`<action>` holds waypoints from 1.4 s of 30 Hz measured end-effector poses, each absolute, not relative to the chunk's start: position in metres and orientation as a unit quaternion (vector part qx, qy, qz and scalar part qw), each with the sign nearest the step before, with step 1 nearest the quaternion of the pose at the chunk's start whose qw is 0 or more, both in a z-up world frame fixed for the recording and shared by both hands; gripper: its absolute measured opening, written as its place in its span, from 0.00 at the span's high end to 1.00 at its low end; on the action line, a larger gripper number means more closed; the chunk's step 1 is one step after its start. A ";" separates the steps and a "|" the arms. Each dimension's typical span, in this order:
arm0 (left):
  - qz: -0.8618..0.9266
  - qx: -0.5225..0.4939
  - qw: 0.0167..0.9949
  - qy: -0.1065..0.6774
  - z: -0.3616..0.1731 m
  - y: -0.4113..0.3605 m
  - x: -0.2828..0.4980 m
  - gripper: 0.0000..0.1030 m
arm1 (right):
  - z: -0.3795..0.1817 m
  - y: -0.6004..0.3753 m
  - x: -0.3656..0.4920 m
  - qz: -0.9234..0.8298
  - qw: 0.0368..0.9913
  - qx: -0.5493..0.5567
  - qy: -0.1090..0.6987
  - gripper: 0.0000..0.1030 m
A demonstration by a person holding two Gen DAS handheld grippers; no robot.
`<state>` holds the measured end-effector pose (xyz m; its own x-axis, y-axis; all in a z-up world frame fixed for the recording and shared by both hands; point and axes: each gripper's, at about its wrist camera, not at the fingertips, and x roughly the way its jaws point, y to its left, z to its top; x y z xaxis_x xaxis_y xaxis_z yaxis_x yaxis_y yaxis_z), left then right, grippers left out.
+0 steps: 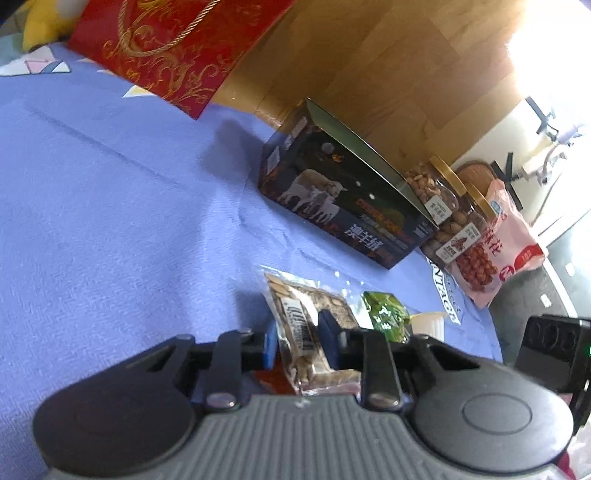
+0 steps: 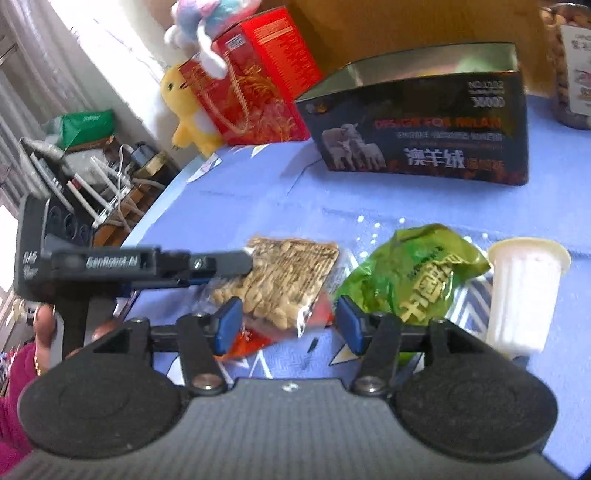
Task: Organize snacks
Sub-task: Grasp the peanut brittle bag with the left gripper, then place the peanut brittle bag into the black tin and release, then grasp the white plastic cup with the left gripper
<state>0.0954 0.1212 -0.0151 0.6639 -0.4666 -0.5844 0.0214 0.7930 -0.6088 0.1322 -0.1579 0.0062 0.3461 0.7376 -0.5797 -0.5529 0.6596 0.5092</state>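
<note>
on the blue cloth (image 1: 110,221), left tool (image 1: 301,343) pinching crinkly clear nut packet (image 1: 295,317), right tool (image 2: 288,325) wide

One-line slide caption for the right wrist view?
Open right tongs hover over a seed packet that the left tongs reach, beside a green packet and white cup.

A blue patterned cloth (image 2: 280,192) covers the worktop. At its far side stands a red gift bag (image 2: 255,107) with gold scrollwork and rope handles, a red carton (image 2: 280,48) just behind it — a yellow plush toy (image 2: 188,122) sits beside the bag, near the cloth's edge, and a pastel plush (image 2: 214,22) rests on top. Nearer the middle stands a dark box (image 2: 424,129) printed with sheep, its lid raised. Beyond the worktop's edge, a cluttered shelf (image 2: 96,173) holds cables and a green bag (image 2: 86,123). A wooden panel (image 1: 369,66) rises behind the cloth.
</note>
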 end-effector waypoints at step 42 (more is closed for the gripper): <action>-0.146 -0.174 0.916 0.330 0.062 0.080 0.129 0.56 | 0.050 -0.200 0.210 0.292 0.885 0.097 0.349 0.74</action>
